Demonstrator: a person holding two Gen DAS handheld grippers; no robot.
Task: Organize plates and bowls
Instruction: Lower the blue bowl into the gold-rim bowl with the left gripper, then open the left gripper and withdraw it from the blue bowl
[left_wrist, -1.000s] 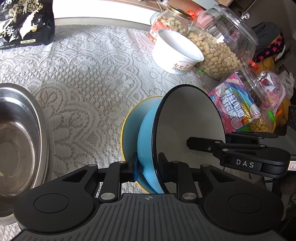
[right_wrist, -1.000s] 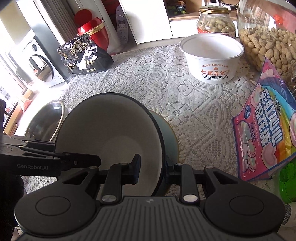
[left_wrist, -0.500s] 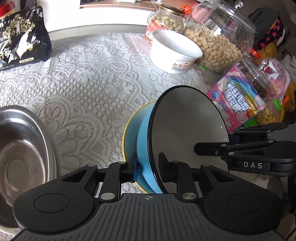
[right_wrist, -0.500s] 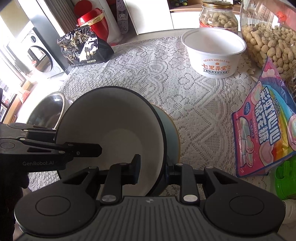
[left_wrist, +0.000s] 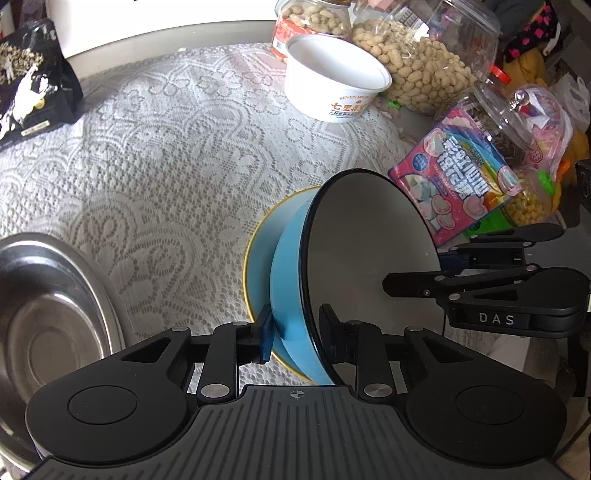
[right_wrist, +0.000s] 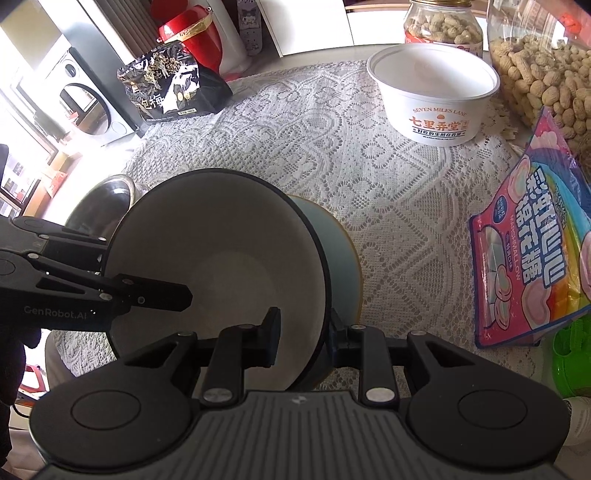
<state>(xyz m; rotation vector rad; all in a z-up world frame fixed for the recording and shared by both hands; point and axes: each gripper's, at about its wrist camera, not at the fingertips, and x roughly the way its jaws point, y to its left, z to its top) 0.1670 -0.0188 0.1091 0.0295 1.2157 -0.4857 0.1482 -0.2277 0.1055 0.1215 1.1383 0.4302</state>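
1. We hold the blue bowl (left_wrist: 291, 295) tilted over the yellow-rimmed blue plate (left_wrist: 258, 258) near the surface's front edge.
2. Our left claw (left_wrist: 295, 328) has been loosening, its pads straddling the rim; our right claw (right_wrist: 303, 328) pinches the opposite rim.
3. Seating the bowl remains; the steel basin (left_wrist: 48, 314) waits at the left edge.

Bright daylight from the blown-out window (right_wrist: 22, 122) far left of the claw, soft shadows on the lace tablecloth (left_wrist: 166, 155), glare on the steel basin (left_wrist: 48, 314), strong fisheye bending at the edges, focus sharp, little blur
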